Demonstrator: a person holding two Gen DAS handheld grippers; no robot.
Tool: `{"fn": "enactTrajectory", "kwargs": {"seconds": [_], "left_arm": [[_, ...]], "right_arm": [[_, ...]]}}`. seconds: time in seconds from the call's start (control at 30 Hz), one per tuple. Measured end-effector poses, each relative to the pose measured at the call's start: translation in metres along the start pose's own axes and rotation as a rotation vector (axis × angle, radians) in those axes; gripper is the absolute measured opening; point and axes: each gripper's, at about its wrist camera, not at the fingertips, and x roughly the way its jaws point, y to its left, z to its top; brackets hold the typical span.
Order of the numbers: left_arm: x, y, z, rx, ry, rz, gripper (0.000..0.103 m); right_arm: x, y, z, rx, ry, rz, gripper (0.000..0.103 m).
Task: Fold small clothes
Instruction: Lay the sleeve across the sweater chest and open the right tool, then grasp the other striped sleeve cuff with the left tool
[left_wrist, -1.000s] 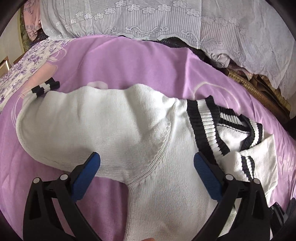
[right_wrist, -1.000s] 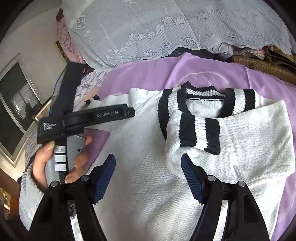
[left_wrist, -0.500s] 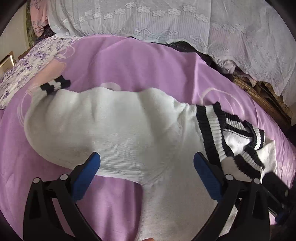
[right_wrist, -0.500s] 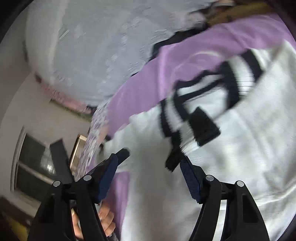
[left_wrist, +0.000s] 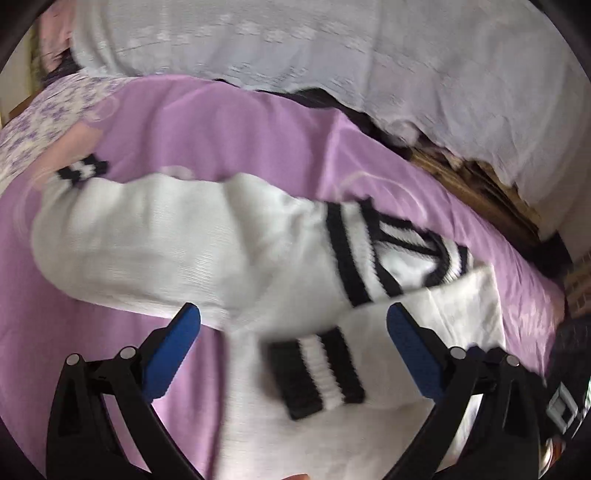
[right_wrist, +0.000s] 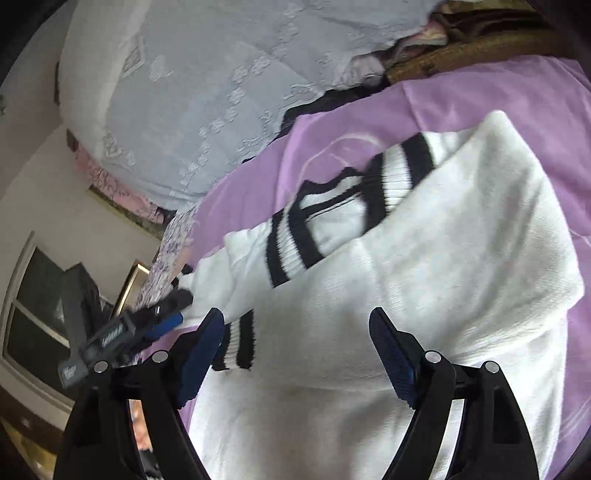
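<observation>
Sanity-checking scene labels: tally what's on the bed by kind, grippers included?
White sweater with black stripes: 1
Purple bedsheet: 1
White lace cover: 1
Grippers: 2, left gripper and right gripper, both open over the sweater
Total: 5

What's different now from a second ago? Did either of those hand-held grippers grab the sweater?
No grab: both the left hand-held gripper and the right hand-held gripper stay open and empty. The folded sleeve's striped cuff has slid down across the white sweater, now lying nearer the left gripper. The right gripper's view has tilted. The other sleeve stays stretched out on the purple sheet.
</observation>
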Motion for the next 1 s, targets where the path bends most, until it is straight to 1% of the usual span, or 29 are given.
{"fn": "enactTrajectory", "kwargs": {"seconds": [0.03, 0.07, 0.1, 0.13, 0.17, 0.2, 0.23, 0.27, 0.3, 0.33, 0.4, 0.43, 0.5, 0.53, 0.57, 0.6, 0.63, 0.67, 0.7, 0.73, 0.77, 0.8, 0.83, 0.87, 0.9, 0.93, 0.97, 1.0], "left_arm": [[0.007, -0.017, -0.007, 0.058, 0.027, -0.032, 0.099], [0.015, -0.033, -0.014, 0.116, 0.048, -0.039, 0.099], [0.024, -0.045, -0.021, 0.172, 0.063, -0.019, 0.099], [0.034, -0.054, -0.028, 0.222, 0.077, 0.021, 0.099], [0.047, -0.058, -0.035, 0.261, 0.099, 0.085, 0.099], [0.057, -0.059, -0.039, 0.278, 0.115, 0.13, 0.099], [0.06, -0.06, -0.042, 0.29, 0.106, 0.144, 0.099], [0.058, -0.061, -0.042, 0.294, 0.095, 0.148, 0.099], [0.055, -0.061, -0.041, 0.291, 0.095, 0.152, 0.099], [0.051, -0.061, -0.039, 0.282, 0.087, 0.151, 0.099], [0.041, -0.058, -0.032, 0.256, 0.054, 0.131, 0.099], [0.039, -0.058, -0.028, 0.242, 0.044, 0.114, 0.099], [0.04, -0.058, -0.021, 0.221, 0.046, 0.076, 0.099], [0.045, -0.056, -0.021, 0.219, 0.059, 0.072, 0.099], [0.054, -0.056, -0.022, 0.224, 0.078, 0.083, 0.099], [0.065, -0.055, -0.026, 0.247, 0.093, 0.114, 0.099], [0.071, -0.06, -0.031, 0.281, 0.075, 0.133, 0.099], [0.071, -0.064, -0.032, 0.303, 0.053, 0.141, 0.099], [0.07, -0.065, -0.031, 0.308, 0.051, 0.146, 0.099], [0.069, -0.065, -0.031, 0.304, 0.052, 0.145, 0.099], [0.068, -0.063, -0.03, 0.293, 0.052, 0.14, 0.099], [0.063, -0.061, -0.03, 0.274, 0.049, 0.135, 0.099], [0.057, -0.059, -0.029, 0.257, 0.04, 0.129, 0.099], [0.05, -0.057, -0.027, 0.244, 0.024, 0.115, 0.099], [0.044, -0.056, -0.025, 0.231, 0.008, 0.102, 0.099], [0.042, -0.054, -0.024, 0.222, 0.006, 0.104, 0.099], [0.044, -0.052, -0.023, 0.22, 0.018, 0.115, 0.099], [0.051, -0.049, -0.024, 0.219, 0.048, 0.139, 0.099]], "right_arm": [[-0.003, -0.016, 0.005, 0.045, -0.016, -0.03, 0.082], [-0.008, -0.034, 0.009, 0.085, -0.039, -0.078, 0.08], [-0.012, -0.051, 0.011, 0.112, -0.068, -0.121, 0.074], [-0.018, -0.072, 0.015, 0.145, -0.092, -0.108, 0.065], [-0.023, -0.093, 0.015, 0.207, -0.092, -0.052, 0.041], [-0.028, -0.114, 0.015, 0.306, -0.083, 0.005, 0.021], [-0.031, -0.125, 0.013, 0.374, -0.08, 0.036, 0.016], [-0.035, -0.129, 0.014, 0.4, -0.088, 0.052, 0.014], [-0.04, -0.124, 0.017, 0.38, -0.113, 0.024, 0.016], [-0.045, -0.114, 0.023, 0.331, -0.144, -0.022, 0.018], [-0.051, -0.088, 0.037, 0.204, -0.188, -0.091, 0.042], [-0.051, -0.077, 0.046, 0.152, -0.202, -0.112, 0.045], [-0.046, -0.069, 0.063, 0.107, -0.211, -0.144, 0.047], [-0.04, -0.071, 0.072, 0.106, -0.203, -0.159, 0.047], [-0.034, -0.081, 0.08, 0.124, -0.185, -0.184, 0.048], [-0.024, -0.093, 0.084, 0.156, -0.164, -0.224, 0.048], [-0.019, -0.113, 0.085, 0.194, -0.15, -0.248, 0.046], [-0.016, -0.125, 0.079, 0.21, -0.178, -0.224, 0.03], [-0.021, -0.132, 0.074, 0.212, -0.214, -0.221, 0.014], [-0.026, -0.135, 0.07, 0.238, -0.215, -0.213, 0.011], [-0.035, -0.131, 0.068, 0.251, -0.22, -0.214, 0.012], [-0.045, -0.122, 0.065, 0.23, -0.241, -0.228, 0.018], [-0.056, -0.108, 0.061, 0.173, -0.277, -0.247, 0.024], [-0.066, -0.092, 0.055, 0.108, -0.303, -0.264, 0.044], [-0.069, -0.08, 0.05, 0.07, -0.306, -0.273, 0.061], [-0.068, -0.069, 0.042, 0.034, -0.283, -0.278, 0.064], [-0.062, -0.063, 0.034, 0.006, -0.232, -0.274, 0.065], [-0.052, -0.062, 0.026, -0.004, -0.169, -0.274, 0.068]]}}
